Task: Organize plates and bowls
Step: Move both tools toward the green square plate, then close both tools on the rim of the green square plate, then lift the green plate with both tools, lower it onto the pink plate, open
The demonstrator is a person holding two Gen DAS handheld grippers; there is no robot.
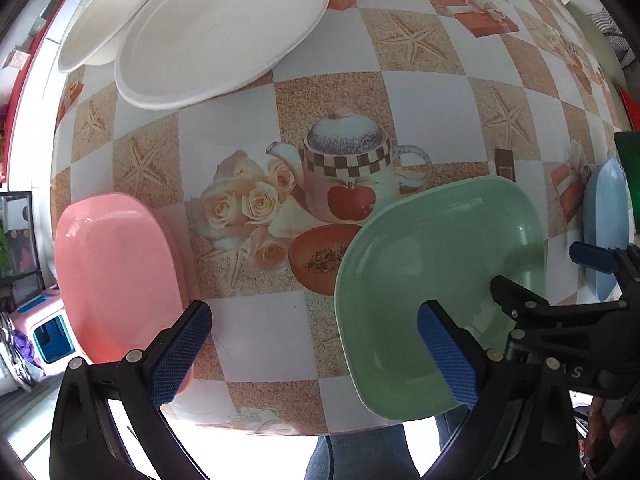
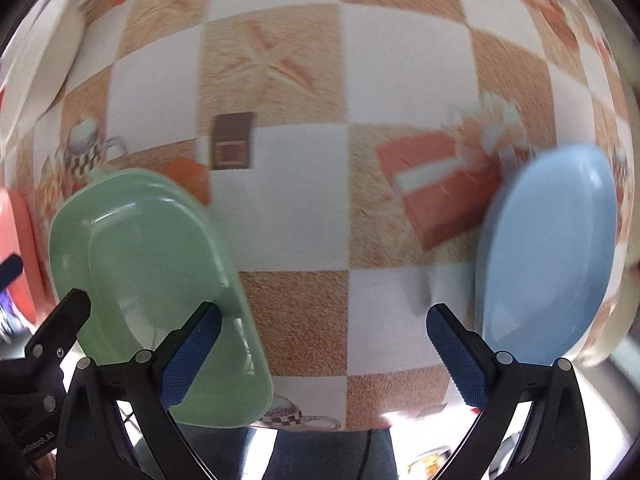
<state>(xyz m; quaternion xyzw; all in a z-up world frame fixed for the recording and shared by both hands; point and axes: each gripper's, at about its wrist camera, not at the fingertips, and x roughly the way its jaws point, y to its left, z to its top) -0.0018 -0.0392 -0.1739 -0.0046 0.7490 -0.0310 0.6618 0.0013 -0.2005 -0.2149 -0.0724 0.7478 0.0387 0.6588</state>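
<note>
Plates lie on a patterned tablecloth (image 1: 256,356). Left wrist view: two white plates (image 1: 224,32) overlap at the far left, a pink plate (image 1: 116,276) sits near left, a green plate (image 1: 440,280) near right, a blue plate (image 1: 608,236) at the right edge. The left gripper (image 1: 316,356) hovers with jaws spread, holding nothing.

Right wrist view, blurred: the right gripper (image 2: 324,356) hovers with jaws spread between the green plate (image 2: 152,280) and blue plate (image 2: 548,256).
</note>
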